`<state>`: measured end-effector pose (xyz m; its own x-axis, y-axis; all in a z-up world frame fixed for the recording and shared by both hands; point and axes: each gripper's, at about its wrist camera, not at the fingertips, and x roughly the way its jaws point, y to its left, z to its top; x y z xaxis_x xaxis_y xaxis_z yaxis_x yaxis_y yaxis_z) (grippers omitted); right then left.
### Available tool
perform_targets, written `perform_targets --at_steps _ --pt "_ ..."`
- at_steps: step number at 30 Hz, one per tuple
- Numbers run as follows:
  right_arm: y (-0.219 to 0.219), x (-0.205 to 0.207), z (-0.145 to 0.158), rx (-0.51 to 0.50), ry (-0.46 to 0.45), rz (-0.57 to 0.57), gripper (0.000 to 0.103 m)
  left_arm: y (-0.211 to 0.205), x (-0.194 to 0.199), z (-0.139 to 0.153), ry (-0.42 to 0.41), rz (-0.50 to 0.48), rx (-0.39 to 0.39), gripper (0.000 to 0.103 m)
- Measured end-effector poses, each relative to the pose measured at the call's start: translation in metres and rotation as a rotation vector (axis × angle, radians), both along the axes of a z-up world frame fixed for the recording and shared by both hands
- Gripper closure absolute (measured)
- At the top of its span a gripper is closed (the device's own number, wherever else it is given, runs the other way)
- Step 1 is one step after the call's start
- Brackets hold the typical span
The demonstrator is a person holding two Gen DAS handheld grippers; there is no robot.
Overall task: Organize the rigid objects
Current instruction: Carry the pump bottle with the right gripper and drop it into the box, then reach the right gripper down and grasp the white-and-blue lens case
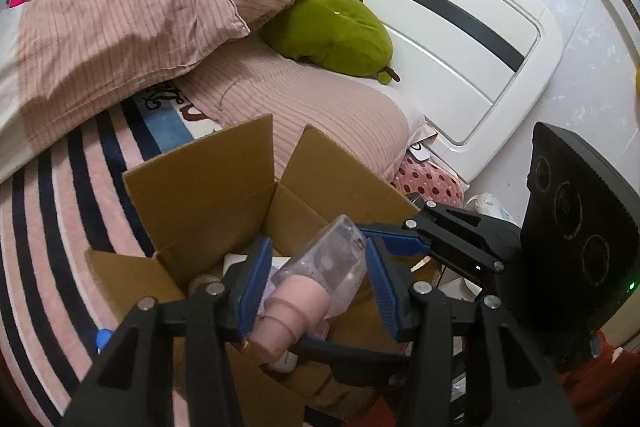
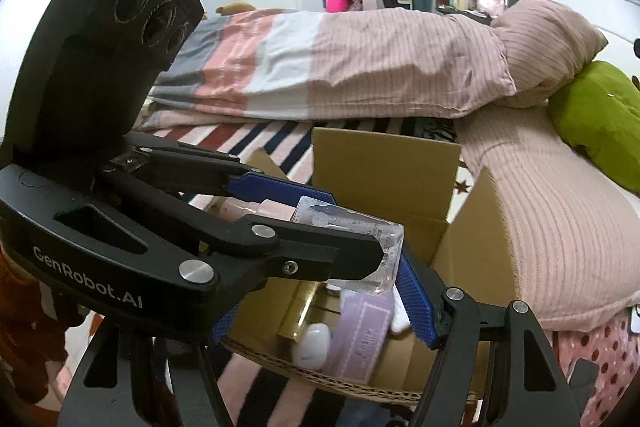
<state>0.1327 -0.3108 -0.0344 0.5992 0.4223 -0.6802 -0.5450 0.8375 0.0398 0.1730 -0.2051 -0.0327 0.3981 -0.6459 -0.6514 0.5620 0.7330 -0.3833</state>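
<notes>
1. An open cardboard box (image 1: 208, 195) sits on a striped rug, a pink pillow (image 1: 304, 115) behind it and a green plush (image 1: 332, 27) beyond.
2. Above the box, the left gripper (image 1: 316, 279) tilts downward, jaws partly apart around a clear pink-capped bottle (image 1: 324, 267); contact unclear.
3. The right gripper (image 2: 320, 307) is half hidden behind the left one; its grip cannot be told.

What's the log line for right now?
left claw: clear bottle between pads | over: cardboard box | right claw: open
</notes>
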Motion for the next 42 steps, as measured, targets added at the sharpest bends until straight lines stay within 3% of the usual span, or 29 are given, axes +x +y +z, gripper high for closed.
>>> perform_targets --at_steps 1,2,5,6,7,20,28,35,42 --pt "0.0 0.0 -0.002 -0.01 0.009 -0.007 0.037 -0.001 0.0 0.0 -0.004 0.008 0.01 0.039" --pt "-0.001 0.001 -0.004 -0.013 0.018 -0.009 0.036 -0.001 0.0 0.001 -0.014 0.018 0.017 0.035" --pt "-0.003 0.002 -0.005 0.003 0.031 -0.005 0.036 0.004 -0.002 0.005 -0.024 0.027 0.005 0.03" --pt "-0.002 0.001 -0.005 0.002 0.029 -0.005 0.034 0.006 -0.003 0.007 -0.03 0.038 0.01 0.024" --pt "-0.002 0.001 -0.004 -0.002 0.025 -0.008 0.029 0.009 -0.004 0.008 -0.041 0.051 0.02 0.022" --pt "0.016 -0.016 0.011 -0.009 -0.021 0.016 0.029 0.073 -0.035 0.036 -0.129 0.168 0.037 0.022" --pt "0.063 -0.034 0.029 0.005 -0.065 0.099 0.029 0.143 -0.065 0.046 -0.182 0.297 0.04 0.022" --pt "0.131 -0.048 0.016 -0.005 -0.035 0.249 0.029 0.21 -0.088 0.024 -0.196 0.443 0.089 0.022" --pt "0.185 -0.04 -0.04 -0.043 0.075 0.321 0.029 0.265 -0.104 -0.028 -0.118 0.548 0.112 0.022"
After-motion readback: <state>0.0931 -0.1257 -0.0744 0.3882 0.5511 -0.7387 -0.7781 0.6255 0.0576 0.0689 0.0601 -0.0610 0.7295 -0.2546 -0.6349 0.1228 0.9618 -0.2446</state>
